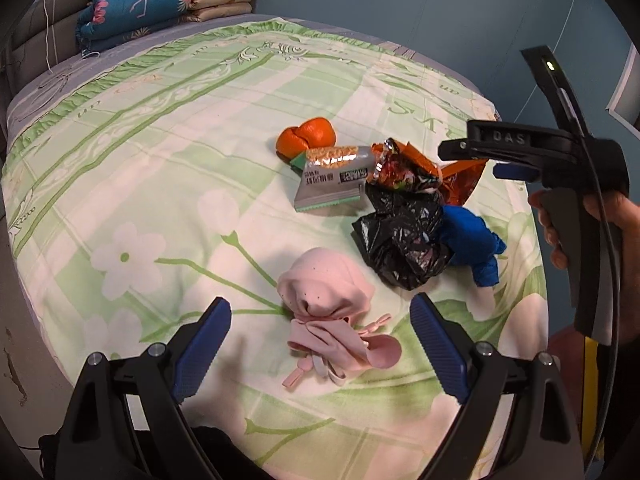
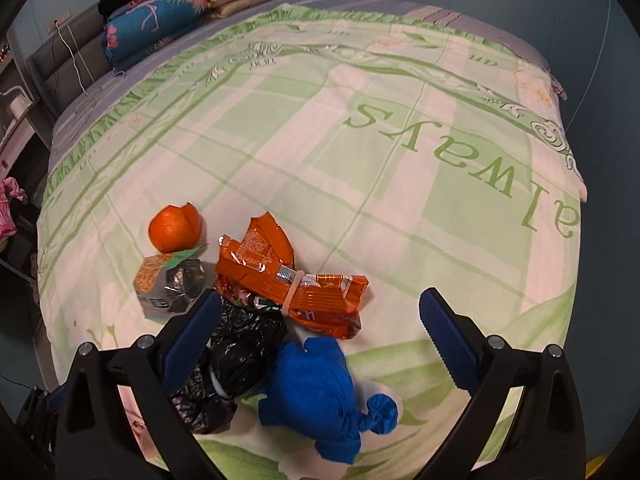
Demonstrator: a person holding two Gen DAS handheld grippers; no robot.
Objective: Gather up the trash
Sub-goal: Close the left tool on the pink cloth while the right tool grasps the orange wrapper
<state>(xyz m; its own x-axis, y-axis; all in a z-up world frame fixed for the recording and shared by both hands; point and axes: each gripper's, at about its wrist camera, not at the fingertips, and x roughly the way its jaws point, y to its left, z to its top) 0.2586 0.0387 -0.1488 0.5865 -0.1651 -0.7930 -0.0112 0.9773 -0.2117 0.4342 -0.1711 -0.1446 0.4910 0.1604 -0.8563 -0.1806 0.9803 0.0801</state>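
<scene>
A heap of trash lies on the bed: an orange peel point(image 1: 306, 136) point(image 2: 175, 228), a grey snack wrapper point(image 1: 332, 180) point(image 2: 168, 286), an orange foil packet point(image 1: 416, 172) point(image 2: 288, 276), a crumpled black bag point(image 1: 404, 236) point(image 2: 236, 354) and a blue bundle point(image 1: 474, 242) point(image 2: 316, 394). A pink cloth pouch point(image 1: 332, 312) lies nearest, between the left fingers. My left gripper point(image 1: 320, 344) is open above the pouch. My right gripper point(image 2: 320, 340) is open over the black bag and blue bundle; it shows in the left wrist view point(image 1: 520, 152) at the right.
The bed has a green and white floral sheet point(image 1: 160, 184) point(image 2: 400, 160). Folded quilts point(image 1: 160, 4) point(image 2: 180, 12) are stacked at the headboard. Blue wall lies beyond the bed's far edge. A side shelf point(image 2: 16, 120) stands at the left.
</scene>
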